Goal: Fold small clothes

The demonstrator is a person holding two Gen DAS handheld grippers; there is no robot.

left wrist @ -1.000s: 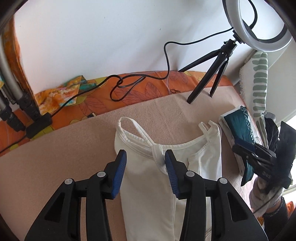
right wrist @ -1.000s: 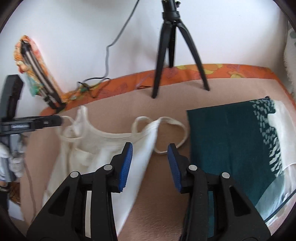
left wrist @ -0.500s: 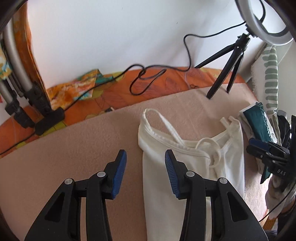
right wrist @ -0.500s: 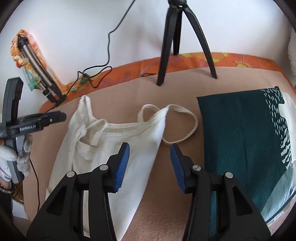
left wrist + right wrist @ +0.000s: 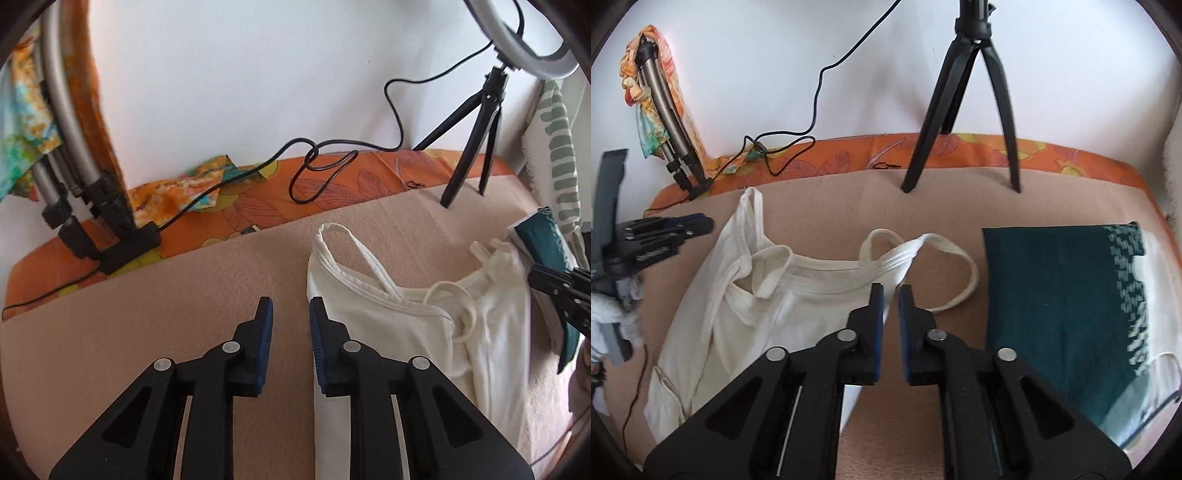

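Note:
A small white tank top [image 5: 424, 332] lies folded lengthwise on the beige blanket [image 5: 147, 332]; it also shows in the right wrist view [image 5: 783, 310]. My left gripper [image 5: 291, 306] hovers at the top's left edge, jaws partly closed with a clear gap and nothing between them. My right gripper [image 5: 890, 291] hovers at the top's right shoulder by the loose strap [image 5: 956, 266], jaws nearly closed with a narrow empty gap. Each gripper shows in the other's view, the right in the left wrist view [image 5: 561, 291], the left in the right wrist view [image 5: 661, 236].
A folded dark green garment [image 5: 1060, 306] lies on a stack at the right. A ring light tripod [image 5: 964, 96] stands at the back on the orange floral cloth [image 5: 849, 155], with a cable [image 5: 325, 173]. Another stand [image 5: 85, 192] leans at the back left.
Both grippers' jaws have narrowed. The left gripper has shifted left, off the top to its left edge. The right gripper has moved forward to the right shoulder.

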